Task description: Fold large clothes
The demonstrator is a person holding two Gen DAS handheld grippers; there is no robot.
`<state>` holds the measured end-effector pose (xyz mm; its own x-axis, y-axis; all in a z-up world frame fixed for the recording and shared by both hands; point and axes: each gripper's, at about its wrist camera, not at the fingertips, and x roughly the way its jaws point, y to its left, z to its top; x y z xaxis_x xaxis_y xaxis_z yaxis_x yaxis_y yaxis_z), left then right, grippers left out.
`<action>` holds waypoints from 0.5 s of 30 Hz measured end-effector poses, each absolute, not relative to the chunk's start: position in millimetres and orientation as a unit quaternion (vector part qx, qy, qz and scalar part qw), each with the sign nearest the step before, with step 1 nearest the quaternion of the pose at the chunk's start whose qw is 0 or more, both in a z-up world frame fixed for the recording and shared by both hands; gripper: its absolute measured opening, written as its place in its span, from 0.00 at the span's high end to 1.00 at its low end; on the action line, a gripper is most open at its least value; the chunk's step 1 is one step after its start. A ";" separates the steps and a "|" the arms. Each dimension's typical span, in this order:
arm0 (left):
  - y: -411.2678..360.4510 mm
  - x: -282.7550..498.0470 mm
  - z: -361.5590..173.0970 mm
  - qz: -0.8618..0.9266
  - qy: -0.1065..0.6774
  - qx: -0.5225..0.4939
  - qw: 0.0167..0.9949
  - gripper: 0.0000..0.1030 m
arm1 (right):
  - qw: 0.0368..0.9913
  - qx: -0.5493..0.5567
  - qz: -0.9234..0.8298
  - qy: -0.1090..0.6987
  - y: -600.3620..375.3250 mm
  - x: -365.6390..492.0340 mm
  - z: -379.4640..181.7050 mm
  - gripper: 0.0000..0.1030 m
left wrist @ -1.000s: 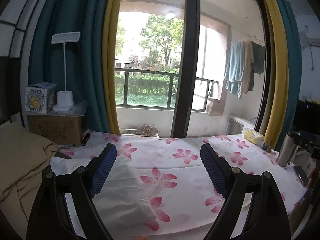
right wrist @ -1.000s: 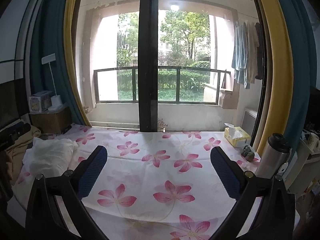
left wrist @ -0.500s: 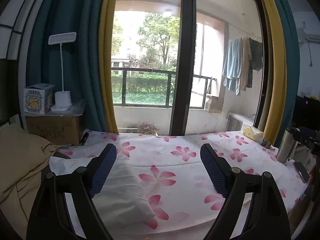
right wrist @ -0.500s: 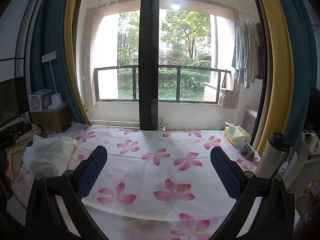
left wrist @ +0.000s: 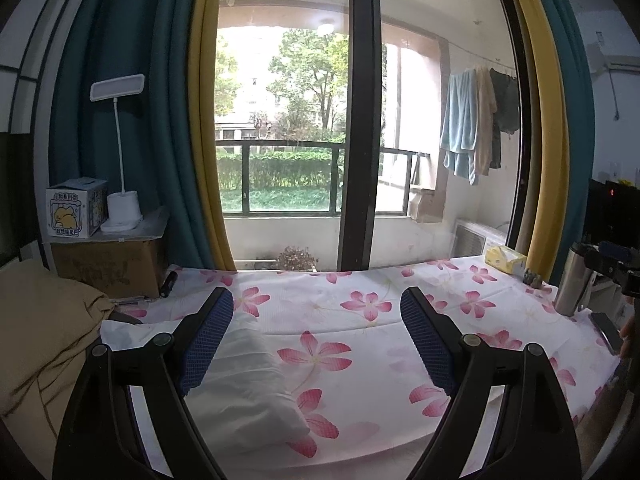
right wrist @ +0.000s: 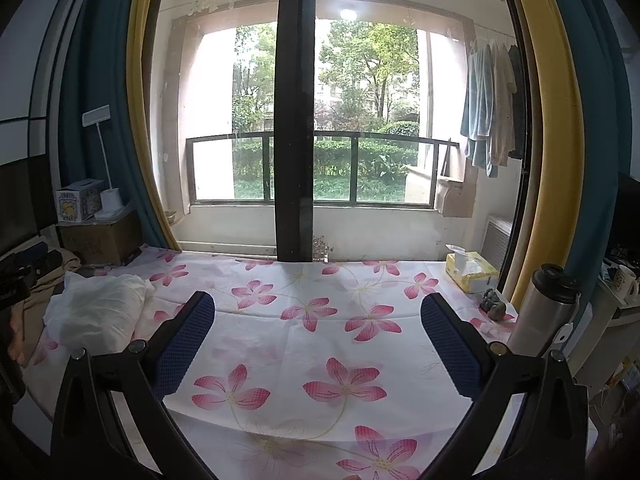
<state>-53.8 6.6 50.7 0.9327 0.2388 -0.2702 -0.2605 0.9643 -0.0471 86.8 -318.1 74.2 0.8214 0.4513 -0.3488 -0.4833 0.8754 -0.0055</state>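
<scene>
A crumpled white garment (left wrist: 244,380) lies on the left part of the table with the pink-flowered cloth (left wrist: 360,344). In the left wrist view my left gripper (left wrist: 318,336) hovers open over the table, its left blue pad (left wrist: 208,340) just above the garment and touching nothing. From the right wrist view the same white garment (right wrist: 100,312) sits far left, well away from my right gripper (right wrist: 318,344). That gripper is open above the bare flowered cloth (right wrist: 320,320). A tan cloth (left wrist: 40,340) is heaped off the table's left end.
At the right end stand a yellow tissue box (right wrist: 470,272), a small dark figurine (right wrist: 494,302) and a steel flask (right wrist: 548,312). A phone (left wrist: 606,332) lies near the right edge. A cardboard box (left wrist: 108,268) with a desk lamp (left wrist: 120,200) stands back left, before the window.
Both views have only drifted slightly. The grippers stay open and the white garment has not moved.
</scene>
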 end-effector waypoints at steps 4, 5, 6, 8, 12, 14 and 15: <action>6.9 -54.8 51.0 0.128 0.132 -0.042 0.982 0.15 | 0.953 -0.046 0.244 0.172 -319.4 86.9 73.8 0.01; 6.8 -54.6 50.9 0.128 0.132 -0.042 0.982 0.15 | 0.953 -0.046 0.244 0.172 -319.6 87.1 74.1 0.01; 6.9 -54.4 50.9 0.128 0.132 -0.042 0.982 0.15 | 0.953 -0.045 0.244 0.172 -320.4 87.4 74.2 0.01; 6.9 -54.5 50.9 0.127 0.133 -0.042 0.982 0.15 | 0.953 -0.046 0.244 0.172 -320.4 87.5 74.1 0.01; 6.8 -54.6 50.9 0.126 0.134 -0.042 0.982 0.15 | 0.953 -0.045 0.243 0.172 -320.7 87.4 74.1 0.01; 7.0 -54.2 50.1 0.124 0.135 -0.041 0.982 0.15 | 0.953 -0.045 0.243 0.172 -320.9 87.2 74.5 0.01; 7.5 -54.1 49.7 0.122 0.136 -0.042 0.982 0.15 | 0.954 -0.045 0.243 0.172 -321.0 87.2 74.5 0.01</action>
<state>-54.1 7.5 49.7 0.9329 0.2285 -0.2783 -0.2517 0.9665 -0.0500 87.2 -321.0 74.5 0.8224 0.4481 -0.3505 -0.4792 0.8777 -0.0021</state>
